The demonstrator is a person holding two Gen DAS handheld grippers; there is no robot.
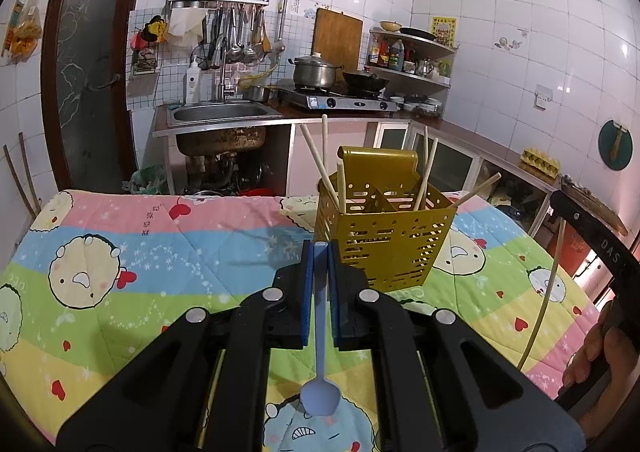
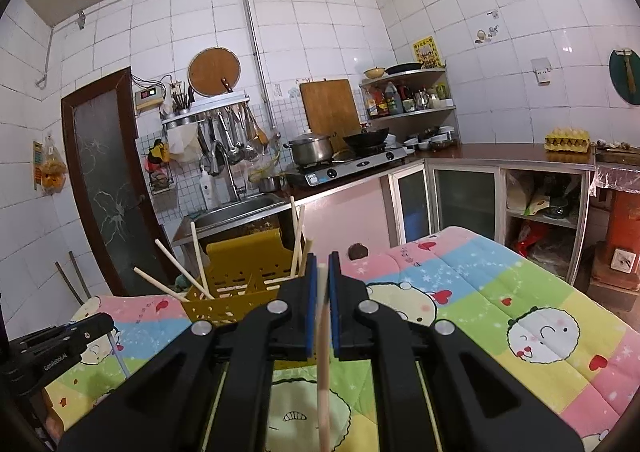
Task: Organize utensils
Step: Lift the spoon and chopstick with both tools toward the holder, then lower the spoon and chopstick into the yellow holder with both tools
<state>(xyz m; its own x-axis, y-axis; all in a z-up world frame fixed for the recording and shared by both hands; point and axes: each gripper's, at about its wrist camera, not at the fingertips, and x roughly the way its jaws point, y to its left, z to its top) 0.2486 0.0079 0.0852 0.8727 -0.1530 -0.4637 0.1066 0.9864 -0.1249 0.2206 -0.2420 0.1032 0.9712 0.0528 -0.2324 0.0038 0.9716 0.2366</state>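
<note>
A gold perforated utensil holder (image 1: 384, 236) stands on the cartoon-print quilt (image 1: 120, 252) with several chopsticks (image 1: 320, 160) leaning in it. My left gripper (image 1: 320, 252) is shut on a blue spoon (image 1: 320, 396) by its handle, bowl hanging toward the camera, just in front of the holder. My right gripper (image 2: 323, 272) is shut on a pale chopstick (image 2: 323, 372), held above the quilt just right of the holder (image 2: 240, 284). The right gripper with its chopstick (image 1: 548, 292) shows at the left wrist view's right edge. The left gripper (image 2: 60, 344) shows at the right wrist view's left edge.
Behind the quilt-covered table are a sink (image 1: 220, 112), a gas stove with a pot (image 1: 314, 70) and wok, a corner shelf of bottles (image 1: 404, 52), and cabinets (image 2: 464, 200). A door (image 1: 88, 72) stands at left. A red stove stand (image 2: 620, 236) sits at far right.
</note>
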